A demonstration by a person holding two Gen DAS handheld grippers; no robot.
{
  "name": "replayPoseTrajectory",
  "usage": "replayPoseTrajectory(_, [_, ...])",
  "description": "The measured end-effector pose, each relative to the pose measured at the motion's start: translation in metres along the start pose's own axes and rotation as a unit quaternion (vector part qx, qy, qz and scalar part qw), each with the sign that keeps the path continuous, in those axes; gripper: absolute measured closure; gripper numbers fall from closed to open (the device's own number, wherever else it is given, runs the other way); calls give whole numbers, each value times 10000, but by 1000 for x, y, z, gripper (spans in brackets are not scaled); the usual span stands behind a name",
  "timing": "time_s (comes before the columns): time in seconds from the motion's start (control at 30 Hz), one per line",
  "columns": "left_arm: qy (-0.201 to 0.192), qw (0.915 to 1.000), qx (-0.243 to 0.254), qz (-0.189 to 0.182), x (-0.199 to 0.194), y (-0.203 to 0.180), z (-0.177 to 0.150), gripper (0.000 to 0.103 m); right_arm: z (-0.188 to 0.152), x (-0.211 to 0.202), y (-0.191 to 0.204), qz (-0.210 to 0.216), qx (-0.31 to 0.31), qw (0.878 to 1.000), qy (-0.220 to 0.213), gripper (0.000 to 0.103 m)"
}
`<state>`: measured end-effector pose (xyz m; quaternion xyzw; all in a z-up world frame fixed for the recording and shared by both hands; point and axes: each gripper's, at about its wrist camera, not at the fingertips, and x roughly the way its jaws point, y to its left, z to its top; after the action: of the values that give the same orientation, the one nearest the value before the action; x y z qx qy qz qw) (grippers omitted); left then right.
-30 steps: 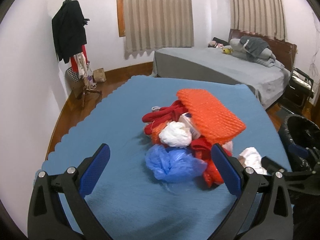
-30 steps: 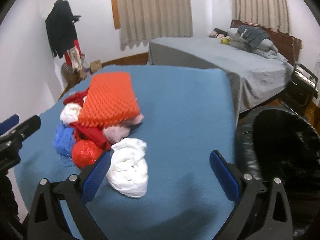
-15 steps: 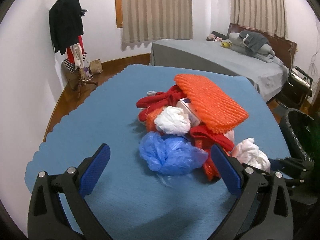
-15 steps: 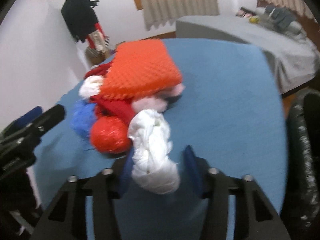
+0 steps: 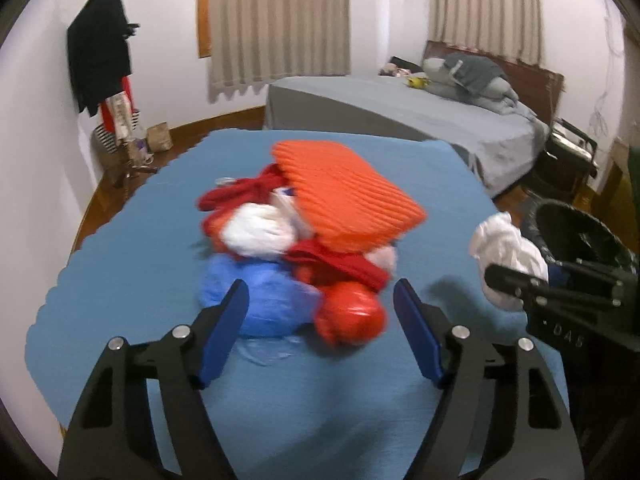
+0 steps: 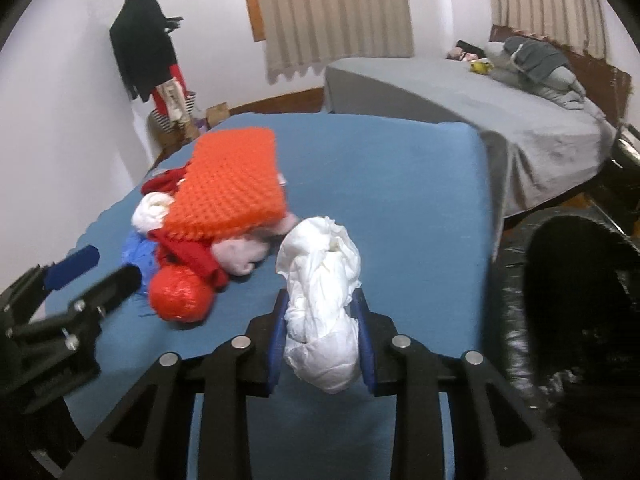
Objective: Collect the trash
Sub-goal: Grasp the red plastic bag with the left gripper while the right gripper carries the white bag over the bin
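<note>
White crumpled bag (image 6: 320, 304) sits pinched in my right gripper (image 6: 322, 344), jaws closing on its soft, light middle, near the bin (image 6: 580, 300). My left gripper (image 5: 320, 320) closes, nothing gripped, toward the slippery red wad (image 5: 350, 318).

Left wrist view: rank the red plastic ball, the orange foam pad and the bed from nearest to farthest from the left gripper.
Measured from the left gripper, whose jaws are closing with nothing pressed between them:
1. Red plastic ball, just ahead between the jaws, toward the right one.
2. Orange foam pad, on top of the pile, farther up the blue table.
3. Bed, beyond the table, upper right.
</note>
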<state>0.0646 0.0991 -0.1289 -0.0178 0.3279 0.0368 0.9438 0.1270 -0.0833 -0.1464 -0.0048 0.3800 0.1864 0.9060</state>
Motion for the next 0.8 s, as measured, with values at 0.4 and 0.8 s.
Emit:
replayPoseTrajectory(0.4, [257, 9990, 347, 119, 37, -30, -10, 60, -3, 12, -14, -2, 205, 9997, 161, 72])
replayPoseTrajectory(0.8, [-202, 9995, 197, 153, 0, -27, 8, 77, 0, -10, -20, 28, 284, 9996, -82, 72])
